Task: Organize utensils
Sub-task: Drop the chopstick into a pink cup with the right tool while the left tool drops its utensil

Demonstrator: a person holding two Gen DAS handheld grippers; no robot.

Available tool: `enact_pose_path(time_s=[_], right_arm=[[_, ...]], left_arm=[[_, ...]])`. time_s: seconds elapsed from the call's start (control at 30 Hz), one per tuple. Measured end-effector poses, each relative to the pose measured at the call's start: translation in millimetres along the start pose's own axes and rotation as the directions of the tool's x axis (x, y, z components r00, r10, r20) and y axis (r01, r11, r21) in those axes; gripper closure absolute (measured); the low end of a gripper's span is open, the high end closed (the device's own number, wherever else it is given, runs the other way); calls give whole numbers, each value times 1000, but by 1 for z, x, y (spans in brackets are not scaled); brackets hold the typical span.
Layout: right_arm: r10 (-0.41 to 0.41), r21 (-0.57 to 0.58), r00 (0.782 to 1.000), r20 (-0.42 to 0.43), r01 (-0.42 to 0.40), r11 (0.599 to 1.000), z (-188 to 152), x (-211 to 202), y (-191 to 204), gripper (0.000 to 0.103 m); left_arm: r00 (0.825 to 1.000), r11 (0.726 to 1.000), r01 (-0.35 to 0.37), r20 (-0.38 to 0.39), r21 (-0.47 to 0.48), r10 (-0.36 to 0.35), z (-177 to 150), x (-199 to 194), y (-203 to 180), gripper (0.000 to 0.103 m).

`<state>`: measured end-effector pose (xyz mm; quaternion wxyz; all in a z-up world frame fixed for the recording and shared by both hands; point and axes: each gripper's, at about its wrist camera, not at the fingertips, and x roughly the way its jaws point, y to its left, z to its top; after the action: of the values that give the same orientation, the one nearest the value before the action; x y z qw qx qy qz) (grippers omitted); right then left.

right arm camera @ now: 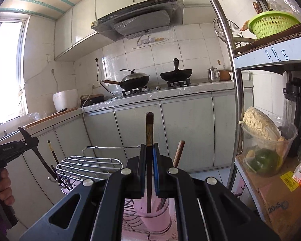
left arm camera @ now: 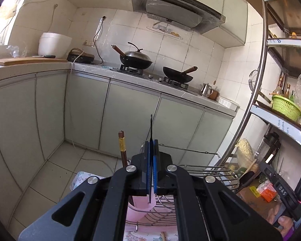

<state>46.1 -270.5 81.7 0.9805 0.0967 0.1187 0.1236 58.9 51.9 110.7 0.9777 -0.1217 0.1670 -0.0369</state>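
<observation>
both grippers grip utensils over the pink cup (right arm camera: 150,214): right gripper (right arm camera: 149,150) clamps a chopstick (right arm camera: 149,128), left gripper (left arm camera: 151,146) clamps a thin dark utensil (left arm camera: 151,128). two utensils already stand in the cup; these two, i judge, are left.

Two woks (right arm camera: 175,75), one pink cup (right arm camera: 152,213)

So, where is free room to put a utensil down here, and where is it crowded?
The pink cup has open space left of the wooden handle, right under the chopstick in the right gripper. The wire rack top is bare. The shelf is crowded.
</observation>
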Motion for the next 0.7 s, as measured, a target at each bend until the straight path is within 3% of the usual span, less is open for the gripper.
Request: enact_pose_path(time_s=[0.13,0.7], right_arm=[[0,2,1000,-13,0,1000,-7,1,0,97],[-11,0,999,-42,11,1000,-26,4,1,97]], left_arm=[[999,999,-30,-23,43,31,-10,14,-3,101],[984,998,-55,-166,26,59,-61,46,21,101]])
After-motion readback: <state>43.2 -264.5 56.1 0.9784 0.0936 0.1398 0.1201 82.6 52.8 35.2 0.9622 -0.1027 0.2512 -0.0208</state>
